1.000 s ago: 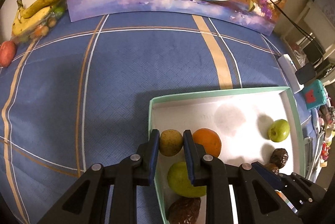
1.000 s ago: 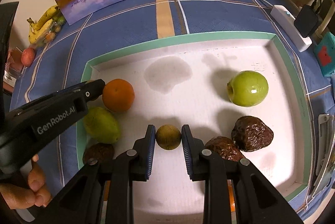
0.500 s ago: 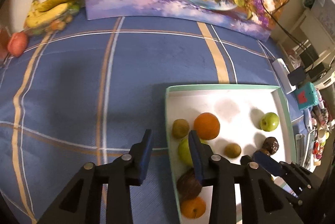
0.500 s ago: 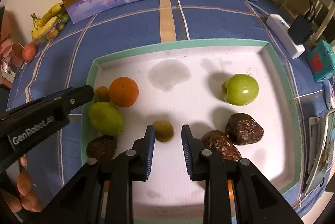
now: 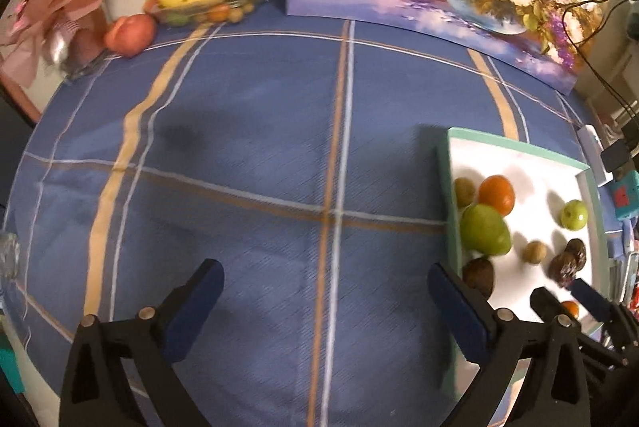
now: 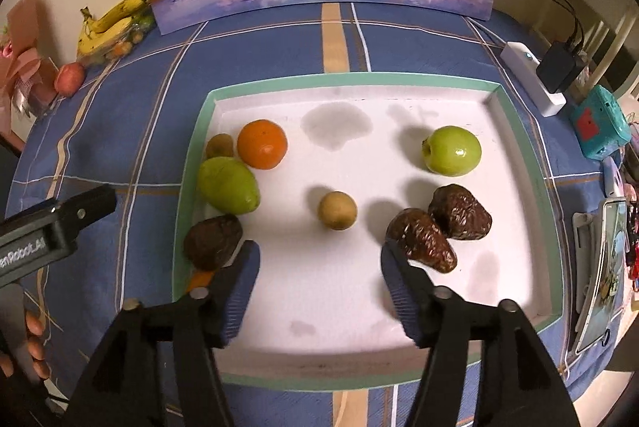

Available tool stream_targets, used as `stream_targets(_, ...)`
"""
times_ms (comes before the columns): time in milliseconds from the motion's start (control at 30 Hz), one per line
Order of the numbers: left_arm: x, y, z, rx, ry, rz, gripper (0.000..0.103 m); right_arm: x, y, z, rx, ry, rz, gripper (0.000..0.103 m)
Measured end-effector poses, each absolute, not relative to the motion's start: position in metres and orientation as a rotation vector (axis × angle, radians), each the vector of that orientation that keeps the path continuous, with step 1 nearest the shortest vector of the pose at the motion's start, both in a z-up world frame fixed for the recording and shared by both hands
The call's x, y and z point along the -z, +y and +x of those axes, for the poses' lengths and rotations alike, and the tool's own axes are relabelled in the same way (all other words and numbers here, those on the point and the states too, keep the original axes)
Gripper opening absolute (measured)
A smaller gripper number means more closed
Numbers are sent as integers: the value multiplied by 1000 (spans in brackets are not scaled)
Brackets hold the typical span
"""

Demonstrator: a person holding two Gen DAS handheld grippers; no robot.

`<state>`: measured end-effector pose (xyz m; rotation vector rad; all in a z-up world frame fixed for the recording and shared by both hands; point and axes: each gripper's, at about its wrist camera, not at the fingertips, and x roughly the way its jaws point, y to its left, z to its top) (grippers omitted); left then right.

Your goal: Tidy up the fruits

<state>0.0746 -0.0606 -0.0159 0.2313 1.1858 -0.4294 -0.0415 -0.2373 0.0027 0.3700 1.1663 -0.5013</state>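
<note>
Fruits sit in white tray point(image 6: 515, 267) mid-frame, small kiwi point(image 6: 336, 210) at centre. Right gripper point(image 6: 319, 283) wide open, empty, lower frame; left gripper point(image 5: 325, 307) wide open over blue tablecloth point(image 5: 239, 147), empty

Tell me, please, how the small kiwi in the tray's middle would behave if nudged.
The kiwi looks round and lies free on the tray's flat white floor, so it would probably roll. Its dull skin suggests decent grip for the fingers.

The right gripper point(image 6: 319, 291) hangs wide apart and empty over the white tray point(image 6: 515, 131). A small kiwi point(image 6: 337, 210) lies just ahead of it, two wrinkled brown fruits point(image 6: 439, 231) beside its right finger.
</note>
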Motion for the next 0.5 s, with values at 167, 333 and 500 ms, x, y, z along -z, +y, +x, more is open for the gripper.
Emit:
stream_targets(167,11,-40,62,414,1181,232,103,-5,-224,-48,487,1144,374,79)
stream_targets(333,3,-28,47,379,1148,281,103,-5,-212,-55,492,1136,345,84)
stream_targets(500,-3,-17,32,331,1094,336,103,-10,-204,-65,504,1117,317,85)
